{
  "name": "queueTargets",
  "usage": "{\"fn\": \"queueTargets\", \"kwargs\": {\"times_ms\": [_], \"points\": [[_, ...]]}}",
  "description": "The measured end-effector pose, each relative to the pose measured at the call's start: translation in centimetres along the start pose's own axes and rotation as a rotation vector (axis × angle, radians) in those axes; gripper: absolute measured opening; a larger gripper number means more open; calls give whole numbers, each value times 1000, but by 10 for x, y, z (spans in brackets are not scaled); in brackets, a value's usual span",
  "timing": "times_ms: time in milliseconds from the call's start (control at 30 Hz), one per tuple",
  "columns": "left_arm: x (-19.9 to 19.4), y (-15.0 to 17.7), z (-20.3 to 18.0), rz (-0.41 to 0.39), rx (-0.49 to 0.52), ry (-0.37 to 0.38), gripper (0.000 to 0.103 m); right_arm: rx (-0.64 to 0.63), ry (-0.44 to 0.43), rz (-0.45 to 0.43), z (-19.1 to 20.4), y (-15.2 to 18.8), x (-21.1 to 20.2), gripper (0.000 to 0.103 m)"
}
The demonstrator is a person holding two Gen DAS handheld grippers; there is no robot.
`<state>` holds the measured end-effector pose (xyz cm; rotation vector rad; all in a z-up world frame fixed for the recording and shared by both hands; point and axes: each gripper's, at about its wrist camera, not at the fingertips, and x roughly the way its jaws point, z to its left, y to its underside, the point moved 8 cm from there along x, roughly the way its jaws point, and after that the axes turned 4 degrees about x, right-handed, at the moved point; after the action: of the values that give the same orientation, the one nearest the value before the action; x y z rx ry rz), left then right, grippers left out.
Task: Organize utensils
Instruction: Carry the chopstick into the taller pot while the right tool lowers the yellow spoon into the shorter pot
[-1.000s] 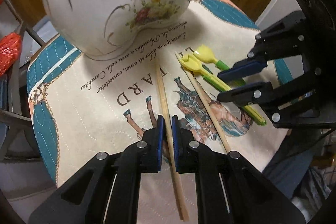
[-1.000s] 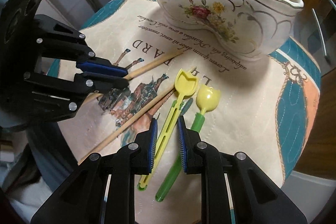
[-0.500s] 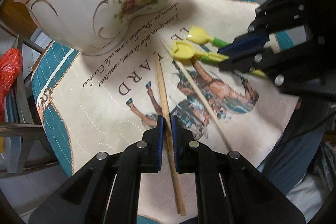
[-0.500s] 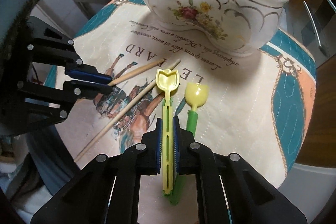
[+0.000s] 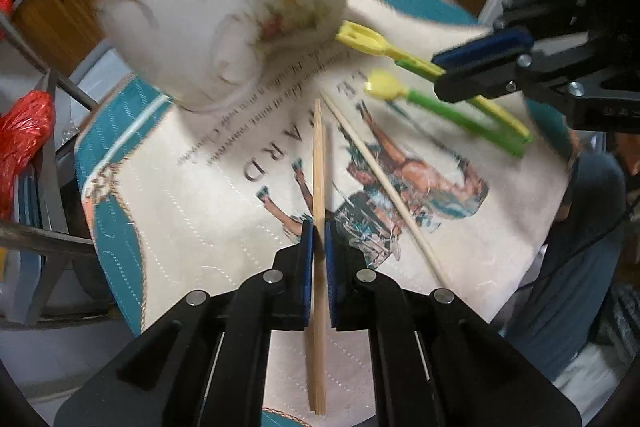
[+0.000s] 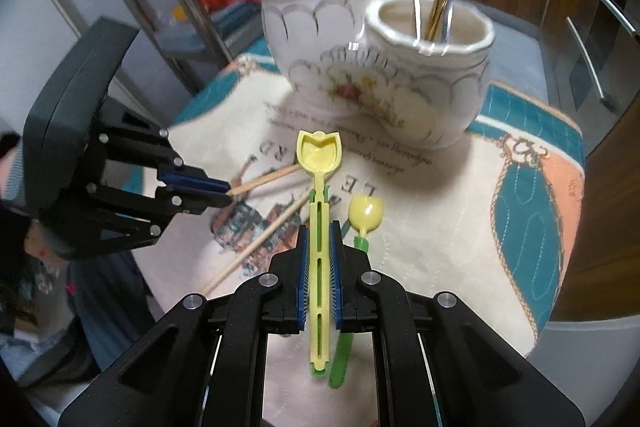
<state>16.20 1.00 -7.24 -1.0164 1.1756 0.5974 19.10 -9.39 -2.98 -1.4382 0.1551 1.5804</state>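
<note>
Clamping a wooden chopstick (image 5: pixel 319 163) in the left hand-held gripper (image 5: pixel 319 259) and a yellow tulip-shaped spoon (image 6: pixel 319 163) in the right hand-held gripper (image 6: pixel 319 267), the person holds both pointed toward the two-pot ceramic holder (image 6: pixel 400 95), probably so each drops in with its kind: sticks in one pot, metal cutlery in the other. Two loose pieces lie on the printed cloth (image 6: pixel 440 211) of the tabletop: one chopstick (image 5: pixel 384 183) and one green-handled tulip spoon (image 6: pixel 365 215).
</note>
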Motion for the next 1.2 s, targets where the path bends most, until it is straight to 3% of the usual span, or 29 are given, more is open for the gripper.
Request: {"fn": "queueTargets", "kwargs": {"times_ms": [367,633,833,1200], "points": [[-77,0,18,-433,-130,9,6,63,-88,-252,-6,-9,-42,11],[-129,-20,31,-716,-227,-20,6,87,-130,-420,-5,-29,-49,11],[-151,-39,45,-851,-269,-37,6,109,-137,-531,-20,-49,-55,11],[-160,-71,67,-997,-312,-43,6,118,-176,-669,-34,-88,-65,11]]}}
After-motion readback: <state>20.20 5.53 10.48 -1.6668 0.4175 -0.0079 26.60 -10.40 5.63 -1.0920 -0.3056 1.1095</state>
